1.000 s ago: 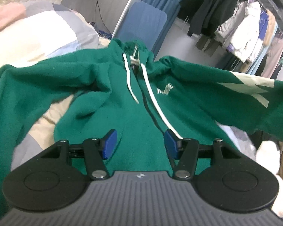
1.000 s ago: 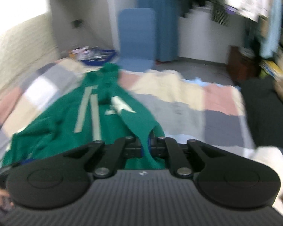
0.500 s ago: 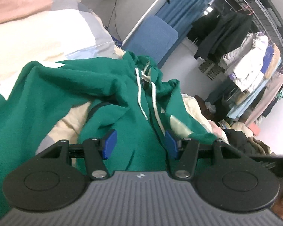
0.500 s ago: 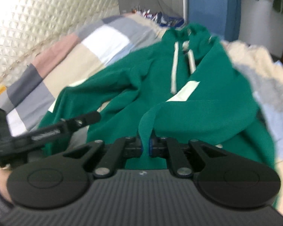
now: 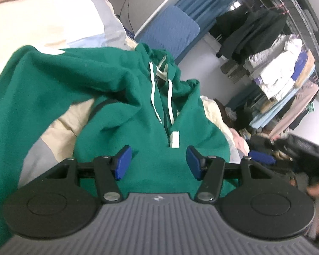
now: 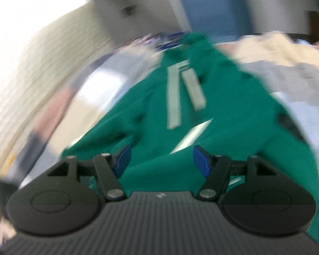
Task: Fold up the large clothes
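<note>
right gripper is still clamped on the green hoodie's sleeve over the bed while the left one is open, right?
Not quite: the right wrist view shows the right gripper open, blue pads apart, nothing between them. The green hoodie lies on the bed; the left gripper is open.

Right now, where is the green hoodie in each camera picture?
Left wrist view: the green hoodie fills the middle and left, spread on the patchwork quilt, white drawstrings hanging down its front.
Right wrist view: the green hoodie fills the centre, blurred, running away from the open right tool.
Shared landmark: the blue panel behind the hood, also seen at the top of the right view.
</note>
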`<state>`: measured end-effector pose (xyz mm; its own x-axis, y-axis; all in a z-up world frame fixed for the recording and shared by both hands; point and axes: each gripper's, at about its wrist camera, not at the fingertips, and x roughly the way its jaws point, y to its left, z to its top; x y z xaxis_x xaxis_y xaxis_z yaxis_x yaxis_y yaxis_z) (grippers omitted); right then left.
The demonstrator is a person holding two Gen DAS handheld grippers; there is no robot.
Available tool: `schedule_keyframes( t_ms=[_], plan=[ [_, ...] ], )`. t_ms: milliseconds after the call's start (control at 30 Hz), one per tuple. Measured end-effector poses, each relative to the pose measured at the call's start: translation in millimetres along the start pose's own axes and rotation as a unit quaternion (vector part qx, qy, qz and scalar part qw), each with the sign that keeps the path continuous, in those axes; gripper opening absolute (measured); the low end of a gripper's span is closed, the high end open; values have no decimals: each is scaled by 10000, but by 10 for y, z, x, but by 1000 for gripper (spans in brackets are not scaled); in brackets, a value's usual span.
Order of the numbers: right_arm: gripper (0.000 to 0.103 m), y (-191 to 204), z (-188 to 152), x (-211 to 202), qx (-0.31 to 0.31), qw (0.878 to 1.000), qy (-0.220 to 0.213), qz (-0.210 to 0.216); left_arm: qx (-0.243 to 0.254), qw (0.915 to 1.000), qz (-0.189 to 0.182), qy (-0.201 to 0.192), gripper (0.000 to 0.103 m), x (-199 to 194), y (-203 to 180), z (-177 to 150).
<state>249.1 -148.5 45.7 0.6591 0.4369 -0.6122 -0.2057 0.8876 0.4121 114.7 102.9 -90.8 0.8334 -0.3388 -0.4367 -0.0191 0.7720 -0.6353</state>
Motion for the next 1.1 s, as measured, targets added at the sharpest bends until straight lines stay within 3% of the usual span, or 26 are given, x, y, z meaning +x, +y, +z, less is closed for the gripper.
schedule_keyframes(
  t_ms=[33,200,333,467,600,667,800,900,1033,1100],
  plan=[
    [66,-203,87,73,271,9995,-106,-155,23,10000,1,24,63,27,-13,-14],
    [69,-1038,274,532,1546,9854,-100,-713,221,9997,-15,38,63,127,-66,-60],
    [68,-1432,205,902,1998,9775,163,-656,311,9995,-109,-23,63,214,-85,-60],
    [66,-1485,187,1172,1996,9790,139,-399,446,9988,-180,-20,63,305,-108,-74],
    [23,-1461,268,1226,1723,9848,-167,-135,592,9974,-401,18,63,368,-145,-107],
    [17,-1469,361,1158,1649,9851,-493,-44,690,9961,-558,10,63,396,-178,-124],
    [16,-1539,581,1018,1350,9829,-1231,-218,857,9935,-744,71,63,482,-230,-174],
    [16,-1777,647,972,1570,9739,-1580,-446,944,9921,-805,205,63,606,-251,-234],
    [16,-2133,535,1103,1845,9693,-1357,-891,1030,9913,-718,400,63,781,-247,-292],
    [17,-2252,466,1157,1912,9692,-1252,-912,1113,9904,-673,479,63,836,-254,-323]
  ],
)
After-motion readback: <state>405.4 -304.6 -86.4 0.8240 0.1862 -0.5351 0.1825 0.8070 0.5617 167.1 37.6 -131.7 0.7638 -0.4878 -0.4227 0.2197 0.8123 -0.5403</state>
